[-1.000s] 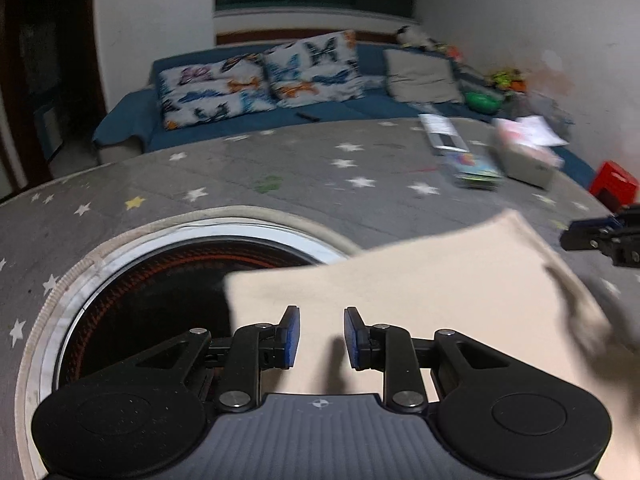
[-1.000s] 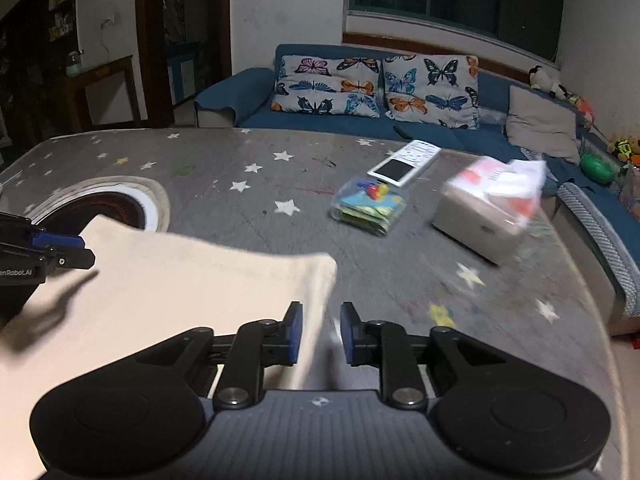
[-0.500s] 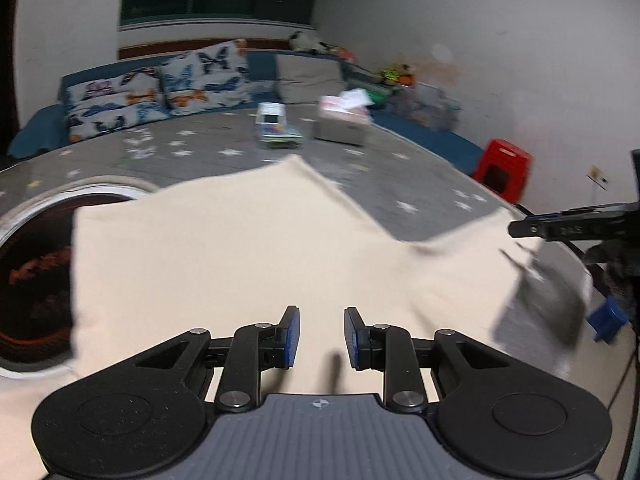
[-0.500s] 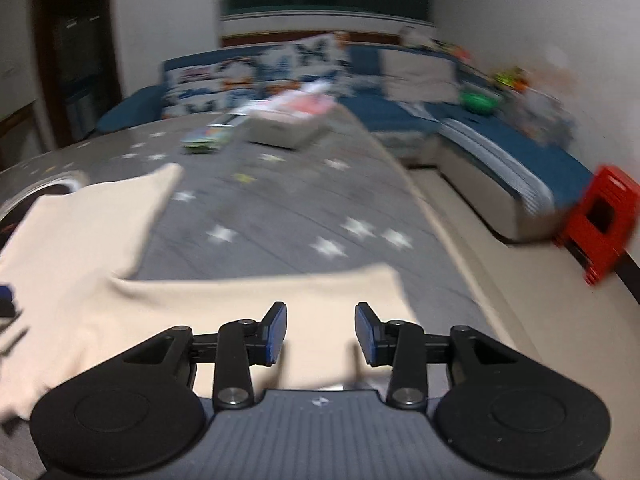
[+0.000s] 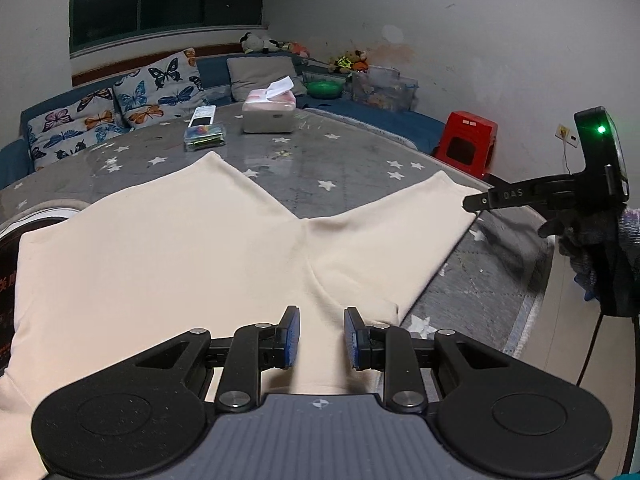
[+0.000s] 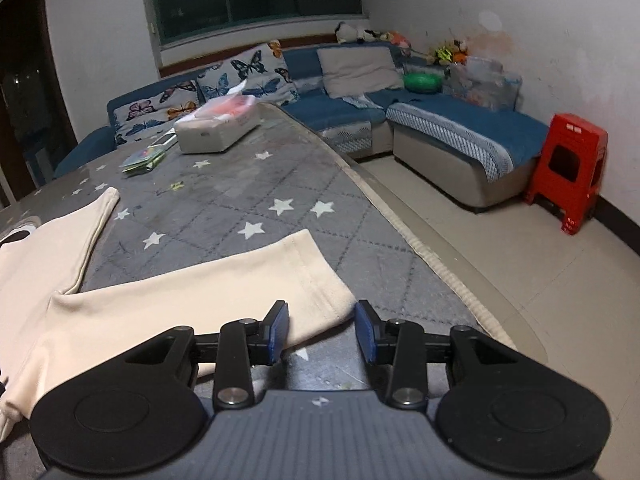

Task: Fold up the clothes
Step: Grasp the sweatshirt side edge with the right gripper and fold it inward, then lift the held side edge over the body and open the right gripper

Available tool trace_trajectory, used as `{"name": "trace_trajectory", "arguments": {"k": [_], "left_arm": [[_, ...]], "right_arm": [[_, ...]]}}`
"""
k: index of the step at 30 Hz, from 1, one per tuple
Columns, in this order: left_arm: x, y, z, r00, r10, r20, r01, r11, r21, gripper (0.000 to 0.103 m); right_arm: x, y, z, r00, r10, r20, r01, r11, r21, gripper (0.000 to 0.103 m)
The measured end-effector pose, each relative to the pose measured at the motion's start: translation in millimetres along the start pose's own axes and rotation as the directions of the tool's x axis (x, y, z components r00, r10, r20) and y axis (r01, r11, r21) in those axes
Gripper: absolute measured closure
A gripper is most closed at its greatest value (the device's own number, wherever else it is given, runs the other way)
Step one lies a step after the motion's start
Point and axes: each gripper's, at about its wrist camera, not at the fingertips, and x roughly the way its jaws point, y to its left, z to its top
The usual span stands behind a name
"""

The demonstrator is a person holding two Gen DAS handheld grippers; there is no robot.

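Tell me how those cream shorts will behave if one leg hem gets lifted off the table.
The cream shorts lie flat with soft creases at the crotch, so they will probably droop from any single grip. The leg looks thin and light, so it should likely lift easily. On the grey star-print cover it may drag and bunch rather than slide.

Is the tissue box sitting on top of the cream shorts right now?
No, the tissue box stands on the bare star-patterned table cover, well beyond the spread cream shorts.
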Motion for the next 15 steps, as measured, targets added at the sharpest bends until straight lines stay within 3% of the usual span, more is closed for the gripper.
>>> {"name": "trace_trajectory", "arguments": {"k": [3, 10, 15], "left_arm": [[3, -3, 0, 1.000, 0.000, -0.007, 0.000, 1.000, 0.006, 0.076], [5, -10, -5, 1.000, -0.016, -0.021, 0.017, 0.999, 0.041, 0.076], [8, -14, -6, 1.000, -0.015, -0.019, 0.016, 0.998, 0.054, 0.074]], "right_arm": [[2, 1, 2, 1.000, 0.020, 0.015, -0.020, 1.000, -0.009, 0.095], [-11, 0, 27, 0.992, -0.002, 0.129, 0.007, 0.999, -0.036, 0.096], [2, 0, 21, 0.996, 0.009, 0.085, -0.007, 1.000, -0.021, 0.096]]}}
